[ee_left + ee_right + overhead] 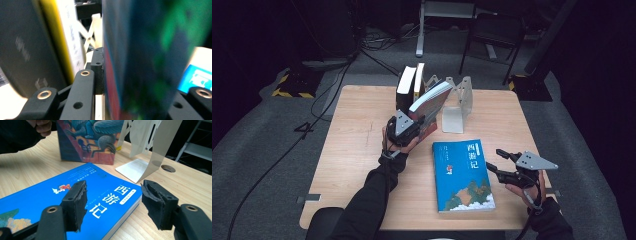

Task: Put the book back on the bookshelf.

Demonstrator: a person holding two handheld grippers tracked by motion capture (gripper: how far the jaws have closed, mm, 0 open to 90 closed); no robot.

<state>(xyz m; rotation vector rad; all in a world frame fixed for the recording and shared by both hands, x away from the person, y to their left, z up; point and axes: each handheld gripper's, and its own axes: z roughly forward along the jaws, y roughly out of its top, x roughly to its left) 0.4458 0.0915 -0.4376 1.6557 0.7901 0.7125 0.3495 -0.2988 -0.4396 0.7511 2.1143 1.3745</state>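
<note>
Left gripper (pixel 408 127): jaws pinched on a tilted illustrated book (pixel 430 103), which is held leaning over the wooden table (pixel 357 130). Two upright books (pixel 410 82) are seen just beyond and to the left of those jaws, beside a metal bookend (pixel 458 107).

Right gripper (pixel 113 202): jaws spread wide, nothing gripped. A blue book (pixel 82 200) is laid flat on the table directly under and ahead of them; contact can't be told.
</note>
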